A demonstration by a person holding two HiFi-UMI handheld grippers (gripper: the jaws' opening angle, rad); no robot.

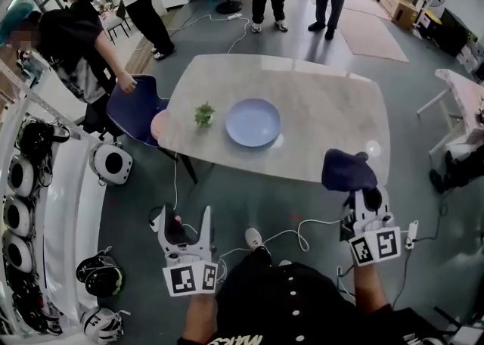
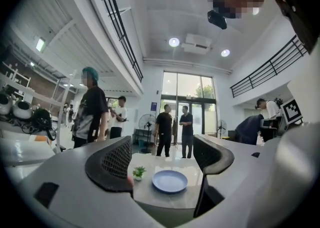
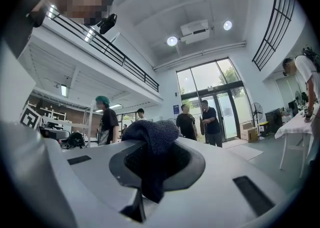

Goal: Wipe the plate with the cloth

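The right gripper (image 1: 363, 198) has its jaws pinching the dark cloth (image 1: 347, 170) (bunched up). The left gripper (image 1: 186, 219) has its jaws spread around nothing. The plate (image 1: 253, 122) lies on the bench (image 1: 333, 120), near a small plant (image 1: 203, 115).

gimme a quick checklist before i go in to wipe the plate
1. Cloth gripped: ok, right gripper is shut on the cloth.
2. Left gripper free: ok, jaws apart, nothing between them.
3. Plate ready: ok, empty and flat on the table.
4. Plant clear of plate: ok, beside it, not touching.
5. Cloth over plate: not ok, it is by the table's near edge, right of the plate.
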